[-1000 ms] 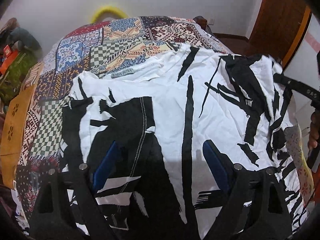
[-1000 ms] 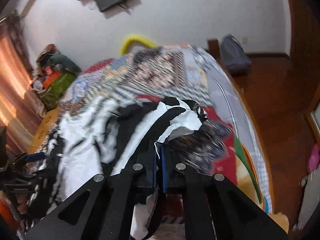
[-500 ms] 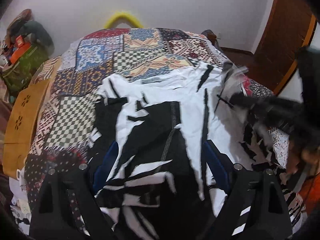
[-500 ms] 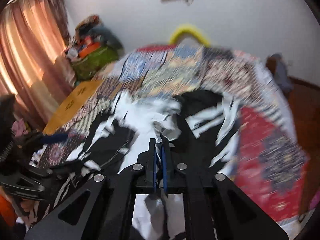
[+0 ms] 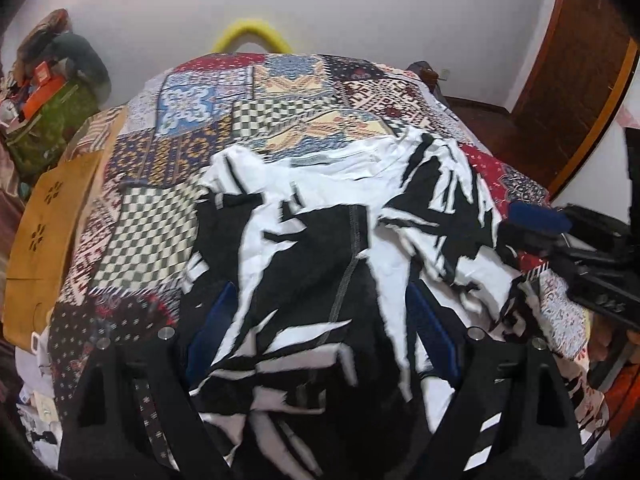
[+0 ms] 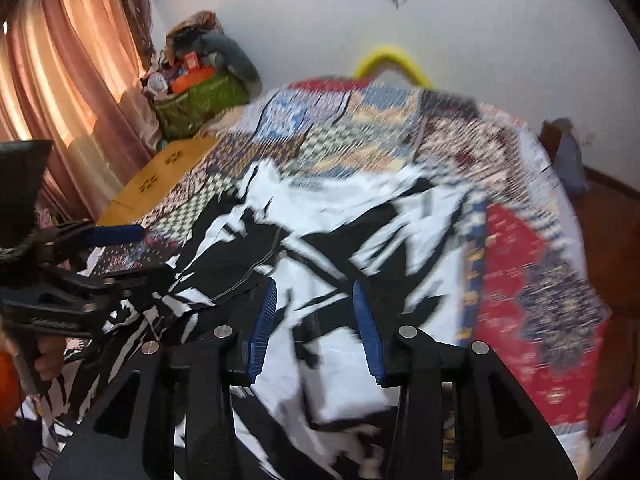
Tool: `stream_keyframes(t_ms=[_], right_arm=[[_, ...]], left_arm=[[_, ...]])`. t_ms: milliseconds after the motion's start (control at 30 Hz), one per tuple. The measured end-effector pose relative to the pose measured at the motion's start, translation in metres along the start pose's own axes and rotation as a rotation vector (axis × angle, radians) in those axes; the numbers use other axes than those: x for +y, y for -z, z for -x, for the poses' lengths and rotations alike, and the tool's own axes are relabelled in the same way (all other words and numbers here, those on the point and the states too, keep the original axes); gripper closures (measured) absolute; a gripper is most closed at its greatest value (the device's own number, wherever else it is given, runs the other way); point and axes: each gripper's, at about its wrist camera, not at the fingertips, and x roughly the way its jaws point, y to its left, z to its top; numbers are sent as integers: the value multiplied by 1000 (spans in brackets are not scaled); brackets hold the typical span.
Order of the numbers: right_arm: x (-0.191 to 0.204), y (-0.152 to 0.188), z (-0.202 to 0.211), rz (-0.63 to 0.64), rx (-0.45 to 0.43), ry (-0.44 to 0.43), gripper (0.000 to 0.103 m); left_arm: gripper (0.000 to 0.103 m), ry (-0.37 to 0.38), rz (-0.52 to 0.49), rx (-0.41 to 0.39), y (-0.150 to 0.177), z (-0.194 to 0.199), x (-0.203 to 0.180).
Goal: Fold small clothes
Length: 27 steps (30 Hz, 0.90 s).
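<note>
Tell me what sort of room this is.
Most likely a bedroom in a home: a bed under a patchwork quilt, pink curtains at a lit window, and a black and white shirt spread on the quilt for folding.

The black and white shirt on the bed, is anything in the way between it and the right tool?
No, nothing visible. The black and white shirt lies rumpled on the patchwork bedspread, right under the right tool. Its jaws have just been opening, and only shirt cloth shows in the gap between them. The left tool hangs open over the same shirt.
</note>
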Motion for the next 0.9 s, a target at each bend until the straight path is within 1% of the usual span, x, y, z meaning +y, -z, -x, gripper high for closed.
stream_keyframes(t_ms=[133, 200, 233, 267, 300, 333, 400, 467, 500, 533, 567, 600, 667, 733, 767, 900], right_arm=[[-27, 0, 16, -3, -45, 90, 67], [-44, 4, 15, -20, -45, 128, 67], [-49, 5, 13, -32, -38, 133, 67], [-57, 7, 9, -47, -27, 136, 67], [-63, 11, 5, -60, -19, 139, 67], [-67, 14, 2, -69, -12, 139, 67], [-75, 21, -7, -80, 9, 128, 67], [-76, 27, -14, -82, 28, 112, 67], [-76, 29, -19, -79, 41, 97, 67], [-75, 32, -22, -75, 51, 90, 67], [-74, 34, -25, -68, 61, 85, 67], [-73, 35, -29, -56, 63, 88, 67], [-72, 38, -31, -39, 56, 91, 67], [-72, 40, -33, -38, 56, 91, 67], [-73, 41, -33, -38, 55, 92, 67], [-70, 40, -32, -27, 56, 111, 67]], left_arm=[[17, 49, 2, 28, -13, -22, -15], [17, 84, 21, 64, -20, -41, -22], [17, 101, 32, 80, -22, -50, -25], [22, 128, 47, 104, -24, -60, -28], [33, 152, 64, 131, -26, -71, -31], [39, 169, 77, 154, -27, -80, -34], [67, 199, 97, 197, -30, -99, -39], [80, 200, 114, 203, -33, -109, -43], [89, 191, 115, 184, -34, -110, -45], [95, 187, 110, 166, -35, -108, -46], [99, 182, 101, 145, -36, -105, -47], [100, 168, 92, 120, -37, -102, -48], [101, 115, 69, 80, -37, -97, -47], [101, 62, 46, 66, -37, -96, -46], [101, 46, 44, 72, -37, -99, -45], [99, 55, 51, 97, -38, -100, -41]])
